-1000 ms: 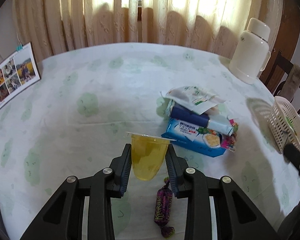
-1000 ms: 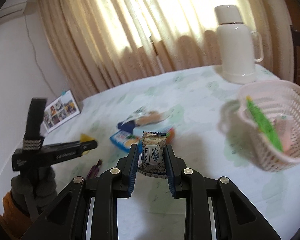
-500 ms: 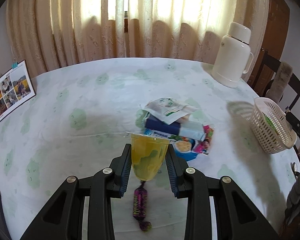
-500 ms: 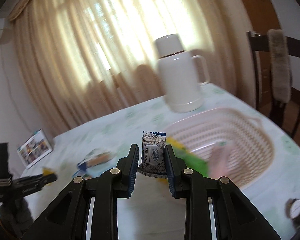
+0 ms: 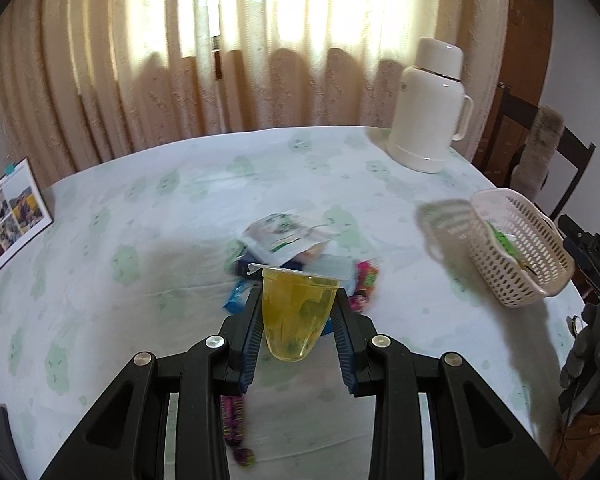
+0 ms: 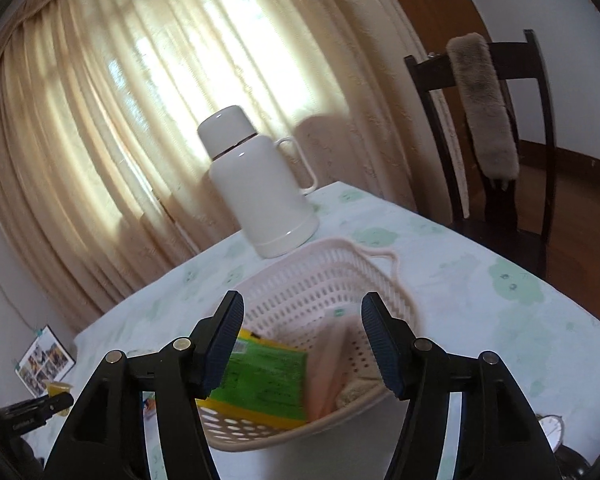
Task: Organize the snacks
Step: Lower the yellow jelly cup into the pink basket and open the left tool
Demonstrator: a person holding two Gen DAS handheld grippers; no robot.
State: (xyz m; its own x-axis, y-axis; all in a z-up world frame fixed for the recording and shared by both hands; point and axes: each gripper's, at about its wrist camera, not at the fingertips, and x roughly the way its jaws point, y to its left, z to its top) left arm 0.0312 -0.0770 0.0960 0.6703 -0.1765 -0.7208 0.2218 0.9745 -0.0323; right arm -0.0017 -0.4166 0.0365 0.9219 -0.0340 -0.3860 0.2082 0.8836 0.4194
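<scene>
My left gripper is shut on a yellow jelly cup and holds it above the table, over a pile of snack packets. A purple wrapped candy lies on the cloth below the left fingers. My right gripper is open and empty, right above the pink plastic basket. The basket holds a green packet and a pale pink packet. The basket also shows in the left wrist view at the right.
A white thermos jug stands at the back right of the table, just behind the basket in the right wrist view. A dark wooden chair stands by the table's right edge. A photo card leans at the far left.
My right gripper moved over the basket and opened; the small biscuit packet it held is gone from its jaws. My left gripper lifted the jelly cup and swung right.
</scene>
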